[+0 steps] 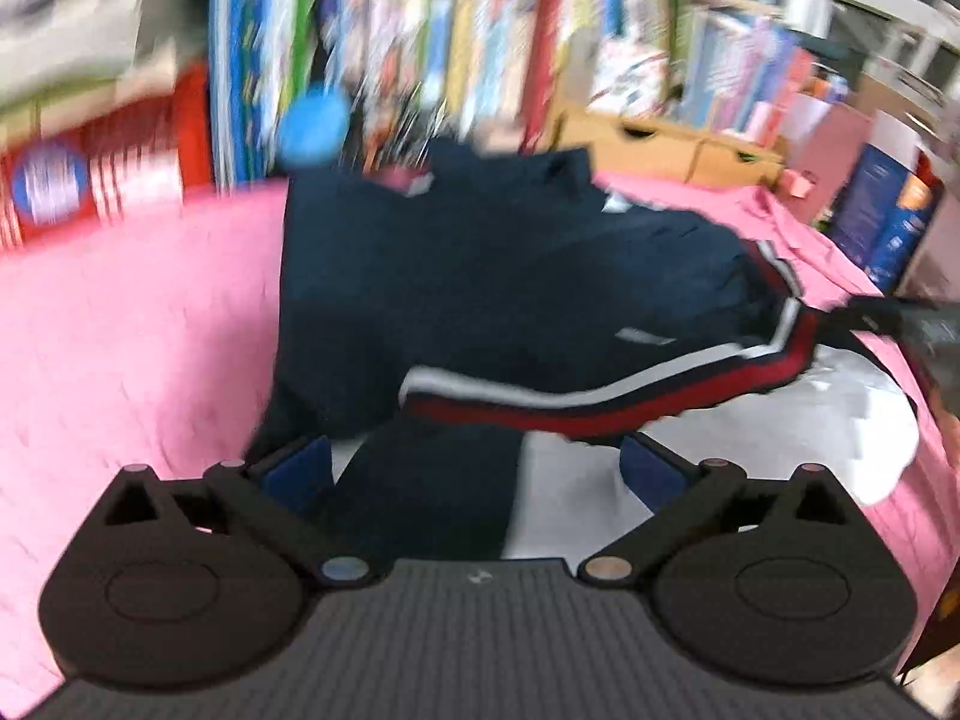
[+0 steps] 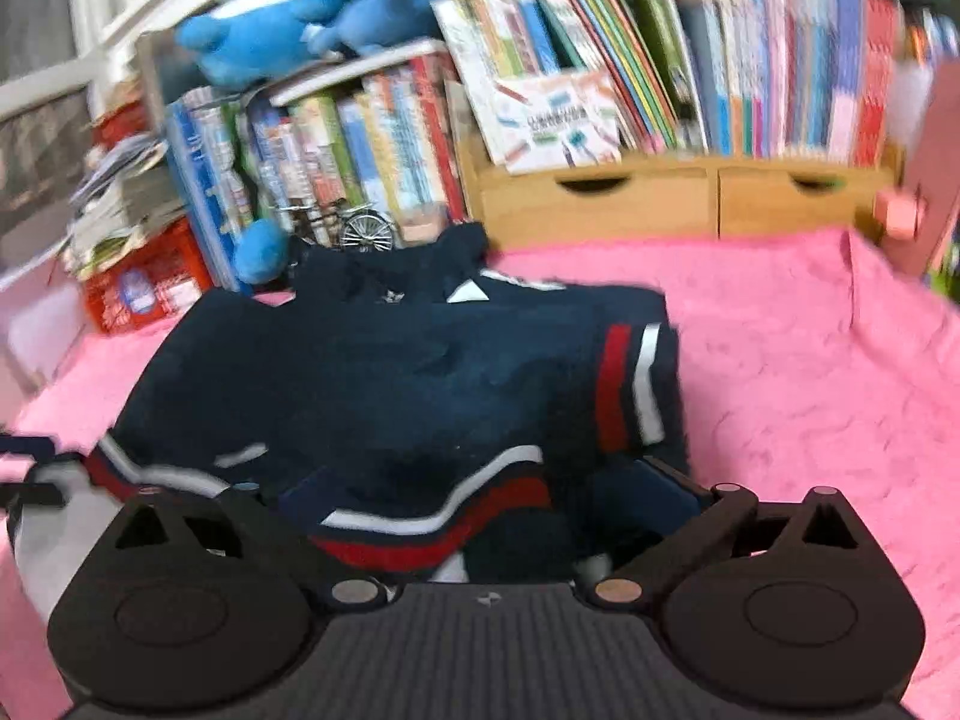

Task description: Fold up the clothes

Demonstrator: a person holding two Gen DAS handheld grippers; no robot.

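A navy jacket (image 1: 480,276) with red and white stripes lies partly folded on a pink blanket (image 1: 132,324); its white panel (image 1: 780,420) spreads to the right. My left gripper (image 1: 474,474) hovers over the near edge of the cloth, its blue pads (image 1: 300,471) far apart and gripping nothing. In the right wrist view the jacket (image 2: 384,384) is a bunched stack with a striped sleeve (image 2: 630,390) folded on top. My right gripper (image 2: 456,510) stands open over a striped fold, with cloth lying loose between the fingers. Its left finger is hidden by fabric.
Shelves of books (image 2: 600,72) and a wooden drawer unit (image 2: 660,192) stand behind the blanket. Blue plush toys (image 2: 288,18) sit on top at the left, with a red box (image 2: 144,282) below. A pink box (image 2: 924,180) stands at the right.
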